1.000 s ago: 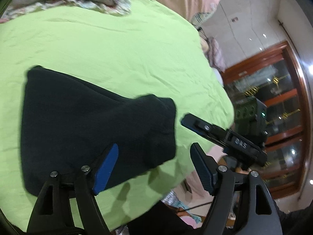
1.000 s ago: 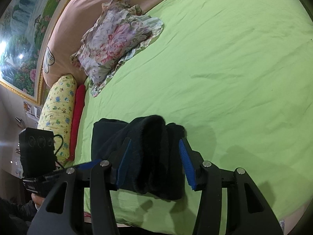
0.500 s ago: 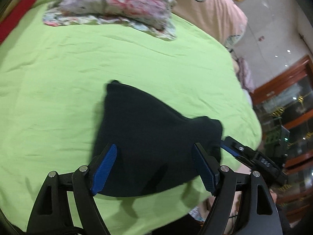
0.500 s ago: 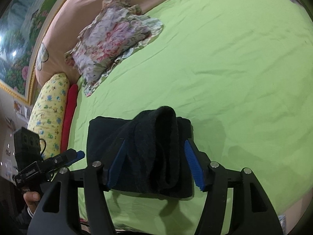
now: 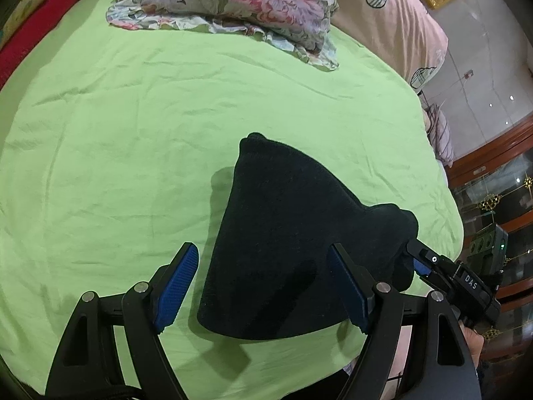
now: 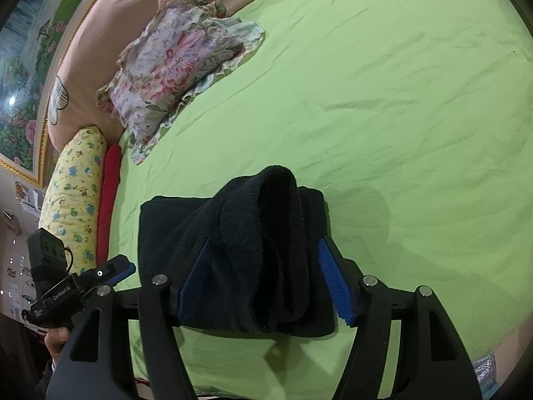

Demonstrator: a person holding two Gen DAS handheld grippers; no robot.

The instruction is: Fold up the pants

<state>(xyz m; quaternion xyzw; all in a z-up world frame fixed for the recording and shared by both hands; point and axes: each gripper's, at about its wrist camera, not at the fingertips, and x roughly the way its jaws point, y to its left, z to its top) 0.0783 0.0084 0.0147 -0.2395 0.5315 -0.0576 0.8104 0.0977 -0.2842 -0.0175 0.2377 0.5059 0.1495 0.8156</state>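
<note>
1. The pants (image 5: 286, 253), a dark folded bundle, lie on the green bed sheet (image 5: 133, 133) in the lower centre of both wrist views, close to the near edge of the bed.
2. In the right wrist view the right hand-held gripper (image 6: 263, 280) straddles a raised, rolled hump of the bundle. Its jaws have just been opening; the cloth sits between the blue pads, and the right pad stands clear of it. Whether the left pad presses I cannot tell.
3. In the left wrist view the left hand-held gripper (image 5: 263, 286) is spread wide and pinches nothing. Its left pad is over bare sheet, its right pad over the dark cloth, so the bundle's left edge falls between the jaws.
4. The bundle lies straight ahead of and below both grippers. In the left view its long axis runs from the broad hem at the bottom of the frame up to a narrow corner at centre.
5. The right gripper is the nearer, already around the cloth; the left hovers just over the edge. I judge the next move turns on that raised hump, which needs flattening.
6. Writing: "DAS" reads on the right gripper's body at the lower right of the left view. A white label on the left gripper, at the lower left of the right view, is too small to read.
</note>
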